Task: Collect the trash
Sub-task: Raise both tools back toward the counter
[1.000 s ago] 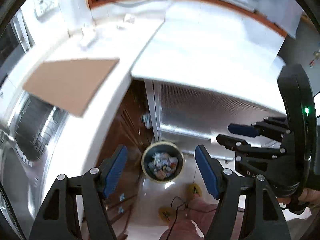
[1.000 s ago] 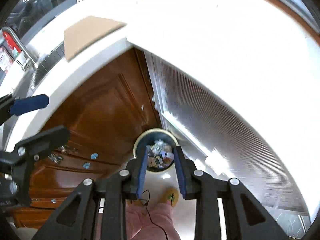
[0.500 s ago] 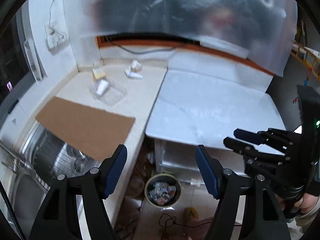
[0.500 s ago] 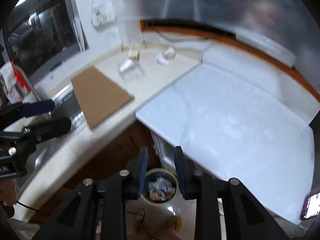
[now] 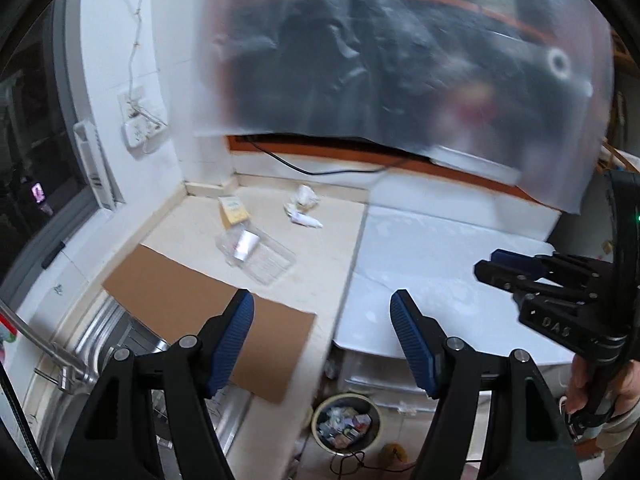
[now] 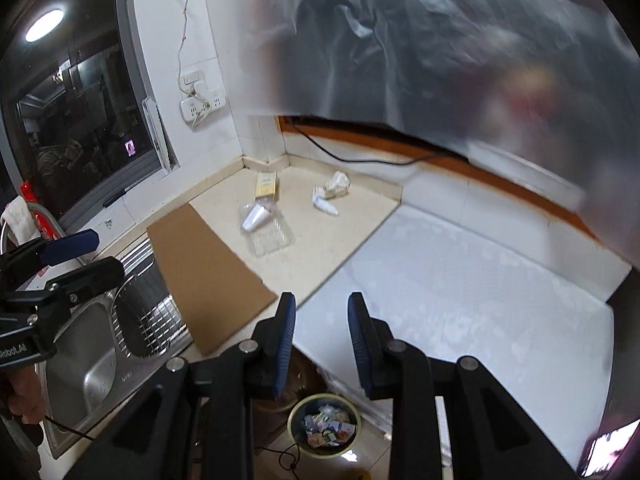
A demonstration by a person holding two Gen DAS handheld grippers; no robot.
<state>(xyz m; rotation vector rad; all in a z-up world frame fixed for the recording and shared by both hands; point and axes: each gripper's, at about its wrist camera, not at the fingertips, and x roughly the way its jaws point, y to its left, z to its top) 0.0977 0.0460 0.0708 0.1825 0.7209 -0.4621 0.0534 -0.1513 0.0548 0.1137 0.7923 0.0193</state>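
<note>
Trash lies in the far corner of the beige counter: a small yellow box [image 5: 232,209] [image 6: 267,185], a clear plastic tray [image 5: 256,256] [image 6: 267,232] with a white wrapper in it, a crumpled white paper [image 5: 303,197] [image 6: 337,182] and a white tube [image 5: 306,221] [image 6: 326,206]. A round bin [image 5: 346,426] [image 6: 325,430] full of trash stands on the floor below. My left gripper [image 5: 322,340] is open wide and empty, held above the counter edge. My right gripper [image 6: 321,340] is partly open and empty, also short of the trash.
A brown cardboard sheet [image 5: 208,312] [image 6: 208,276] lies over the counter and sink edge. A steel sink [image 6: 92,364] with a wire basket is at left. A white-covered surface [image 6: 452,300] fills the right. A plastic sheet [image 5: 400,60] hangs over the back wall.
Both grippers have lifted and tilted up from looking down at the floor bin to facing the counter corner. The trash on the counter has come into view. Both stay empty.
</note>
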